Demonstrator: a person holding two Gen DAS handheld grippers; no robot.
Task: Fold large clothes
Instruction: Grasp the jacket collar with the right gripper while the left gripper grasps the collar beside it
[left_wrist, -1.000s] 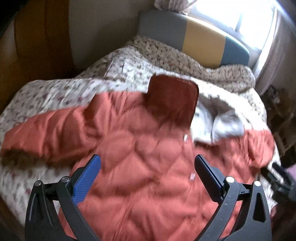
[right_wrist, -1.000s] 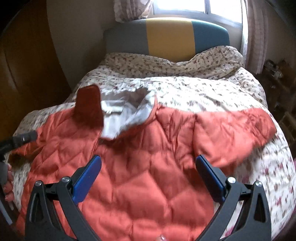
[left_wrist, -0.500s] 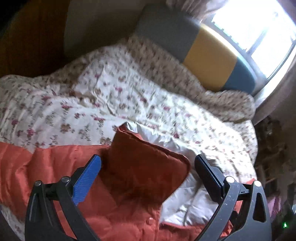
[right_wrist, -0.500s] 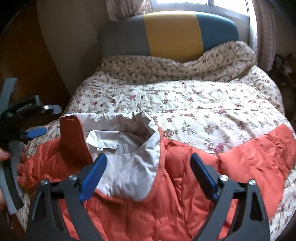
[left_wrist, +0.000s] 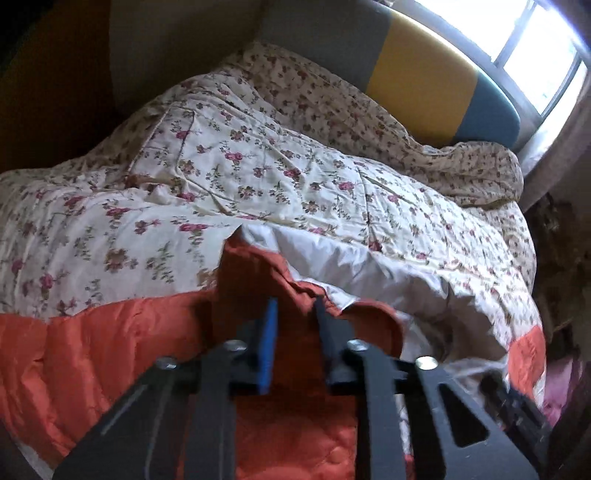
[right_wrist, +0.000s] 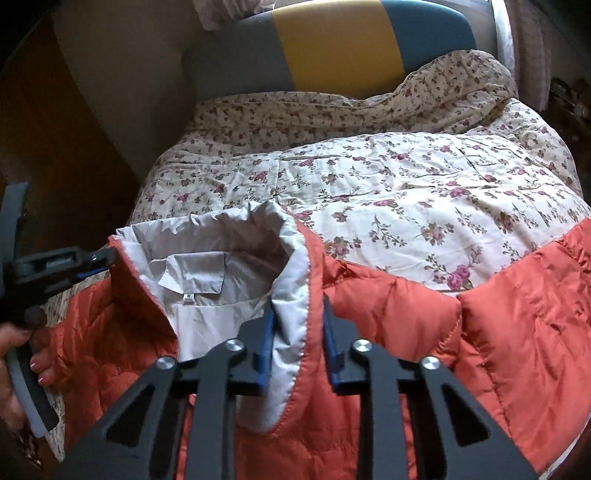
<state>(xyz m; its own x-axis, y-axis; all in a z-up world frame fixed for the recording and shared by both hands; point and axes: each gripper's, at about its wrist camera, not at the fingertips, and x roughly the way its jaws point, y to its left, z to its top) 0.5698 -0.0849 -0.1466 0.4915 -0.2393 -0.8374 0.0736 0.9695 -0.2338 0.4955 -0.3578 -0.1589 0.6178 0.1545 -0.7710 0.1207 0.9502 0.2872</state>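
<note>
An orange quilted jacket (left_wrist: 92, 343) (right_wrist: 517, 314) with pale grey lining lies spread on the bed, collar toward the headboard. My left gripper (left_wrist: 295, 317) is closing its jaws on the left collar flap (left_wrist: 258, 273), and orange fabric is pinched between the pads. In the right wrist view the left gripper (right_wrist: 88, 260) reaches the collar's left corner, with a hand (right_wrist: 22, 354) around its handle. My right gripper (right_wrist: 297, 325) is closing on the right collar edge (right_wrist: 299, 266), grey lining and orange shell squeezed between its fingers. A size label (right_wrist: 194, 275) shows inside the neck.
A floral quilt (left_wrist: 258, 166) (right_wrist: 406, 184) covers the bed beyond the collar. A grey, yellow and blue headboard (right_wrist: 332, 44) stands under a bright window (left_wrist: 535, 48). Dark wooden furniture (right_wrist: 44, 147) is on the left and clutter (left_wrist: 561, 258) on the right.
Both grippers moved forward from over the jacket's body to its collar. Their jaws went from wide open to nearly closed, each now pinching a side of the collar.
</note>
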